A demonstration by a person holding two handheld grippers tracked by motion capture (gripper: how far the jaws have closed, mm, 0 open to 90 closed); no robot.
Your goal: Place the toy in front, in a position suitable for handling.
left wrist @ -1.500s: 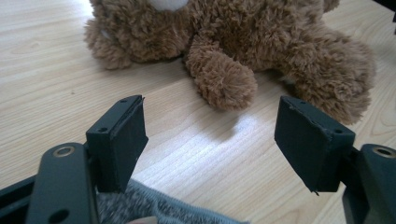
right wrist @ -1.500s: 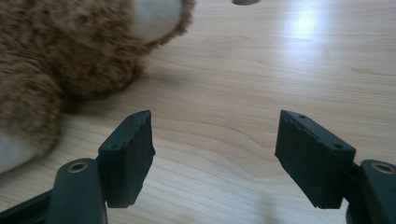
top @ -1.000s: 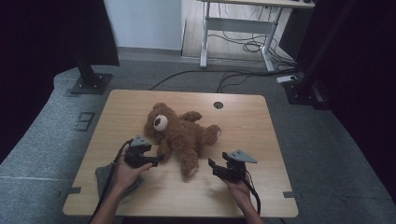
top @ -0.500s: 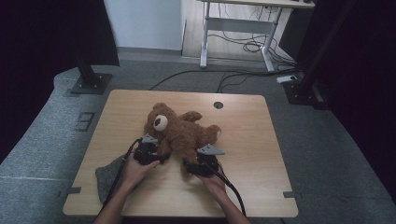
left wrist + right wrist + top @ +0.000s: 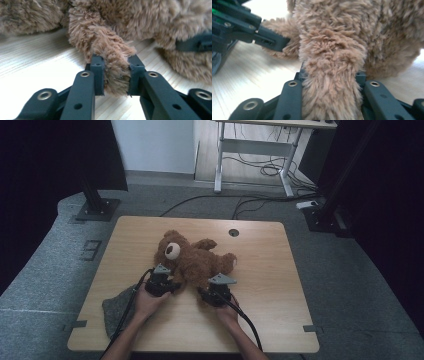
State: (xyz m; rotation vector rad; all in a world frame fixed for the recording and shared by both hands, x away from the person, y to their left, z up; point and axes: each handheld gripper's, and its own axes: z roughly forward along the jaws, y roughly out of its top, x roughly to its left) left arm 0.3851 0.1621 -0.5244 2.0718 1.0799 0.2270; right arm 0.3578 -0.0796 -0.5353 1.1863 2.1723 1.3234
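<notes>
Both jaw pairs have just been closing: left gripper [image 5: 113,75] clamps one limb of the teddy bear [image 5: 192,260], right gripper [image 5: 329,100] another, having swung in from the right. Bear lies mid-table [image 5: 280,320], apparently ready for lifting; grey cloth [image 5: 117,310] near left

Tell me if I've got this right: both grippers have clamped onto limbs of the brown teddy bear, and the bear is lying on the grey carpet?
Not quite. The teddy bear lies on the wooden table, not the carpet; the high view shows it. The rest holds: the left gripper and the right gripper each pinch a furry limb, as the gripper views show.
</notes>
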